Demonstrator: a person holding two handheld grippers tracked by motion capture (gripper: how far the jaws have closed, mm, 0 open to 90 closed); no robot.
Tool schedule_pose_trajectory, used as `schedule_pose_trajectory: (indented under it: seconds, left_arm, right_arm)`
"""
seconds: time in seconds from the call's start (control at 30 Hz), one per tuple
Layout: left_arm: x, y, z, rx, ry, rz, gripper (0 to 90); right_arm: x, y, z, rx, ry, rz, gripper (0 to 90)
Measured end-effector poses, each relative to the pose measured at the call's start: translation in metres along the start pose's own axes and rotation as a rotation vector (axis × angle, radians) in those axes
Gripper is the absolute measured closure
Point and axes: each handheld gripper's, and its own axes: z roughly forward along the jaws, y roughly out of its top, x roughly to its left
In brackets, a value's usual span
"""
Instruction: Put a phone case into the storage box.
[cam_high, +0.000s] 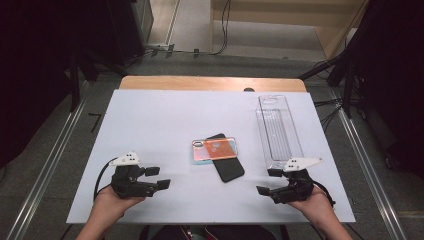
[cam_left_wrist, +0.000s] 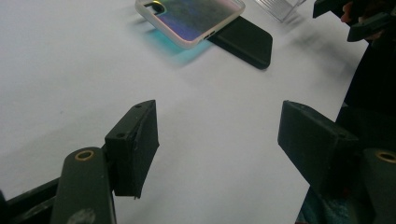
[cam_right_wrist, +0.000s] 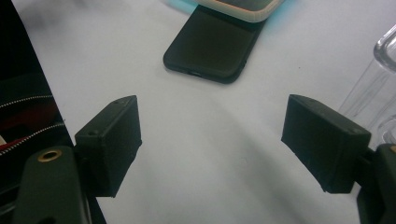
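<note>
Near edge of the white table (cam_high: 150, 115): both hands rest just inside it, left gripper (cam_high: 162, 178) at the near-left, right gripper (cam_high: 265, 182) at the near-right, tips turned toward each other. A broad bare stretch of tabletop lies between them, nothing in it. Bare surface also runs along the whole left side and across the far half.

Left gripper (cam_left_wrist: 217, 135): jaws spread wide, nothing between the pads, only white tabletop seen through the gap. Released, touching no object.

Right gripper (cam_right_wrist: 210, 140): jaws also stand apart in its own view, gap empty, pads on nothing. Released.

Middle of table, beyond both grippers: black phone (cam_high: 227, 161) lying flat, set diagonally. An iridescent phone case (cam_high: 215, 149) with an orange tint lies across its far part, overlapping and resting on it. Both well apart from either gripper.

Right side: clear plastic tray (cam_high: 278, 131), long and narrow, runs from just beside the right gripper toward the far edge. Its near end sits close to that gripper's grey plate; contact cannot be told.

Far edge: a wooden strip (cam_high: 210, 83) borders the table.
</note>
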Motion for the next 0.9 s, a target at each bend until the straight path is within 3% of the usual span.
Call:
schedule_pose_trajectory:
  seconds: [0.43, 0.9]
  left_arm:
    - [0.0, 0.03, 0.01, -0.008, -0.012, 0.032, 29.0]
    - [-0.002, 0.058, 0.033, 0.03, -0.021, 0.045, 29.1]
  right_arm:
    - [0.0, 0.0, 0.0, 0.003, -0.003, -0.003, 18.0]
    - [0.0, 0.0, 0.0, 0.003, -0.005, -0.004, 18.0]
